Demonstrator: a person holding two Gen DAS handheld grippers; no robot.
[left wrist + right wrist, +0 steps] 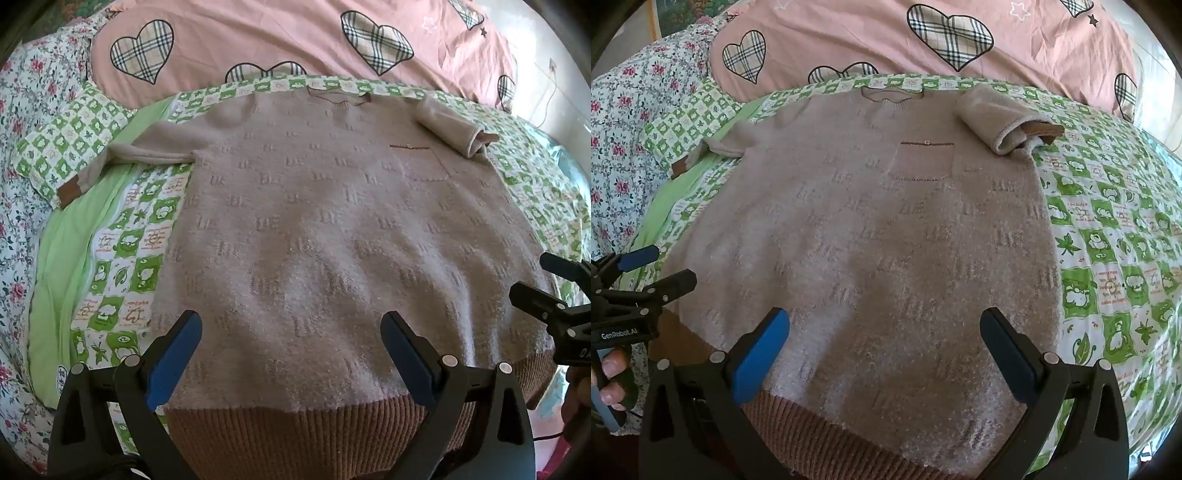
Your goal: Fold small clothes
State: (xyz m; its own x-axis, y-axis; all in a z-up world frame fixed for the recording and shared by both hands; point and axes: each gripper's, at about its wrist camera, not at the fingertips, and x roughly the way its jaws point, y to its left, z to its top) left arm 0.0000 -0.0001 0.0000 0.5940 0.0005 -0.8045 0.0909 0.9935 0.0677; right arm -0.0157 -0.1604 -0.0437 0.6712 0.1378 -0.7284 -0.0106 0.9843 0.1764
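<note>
Sweater [332, 221], small, fuzzy beige knit with a brown ribbed hem [295, 432] and a chest pocket [925, 160]: lies flat, front up, on the green-and-white checked quilt [1108, 258], neckline toward the far edge by the pink heart-print duvet [295, 40], hem at the near edge. One sleeve [122, 158] spread out toward the floral sheet [22, 147]; other sleeve [1004, 122] already doubled back across the shoulder.

Left gripper [291, 339], black frame with blue pads: released, jaws wide apart, hovering above the hem, nothing between the pads. Right gripper [884, 339]: likewise spread wide and holding nothing, poised over the hem's other half.

Probably the hem pickup before folding the body upward. Best done by lowering both tools together, pinching the ribbed band near its two corners, through both layers, not the fuzzy top layer alone. Lift evenly, keep the band taut between grips, carry straight toward the neckline so edges stay aligned. Worth tucking in the outspread sleeve first; otherwise likely a lopsided fold.
</note>
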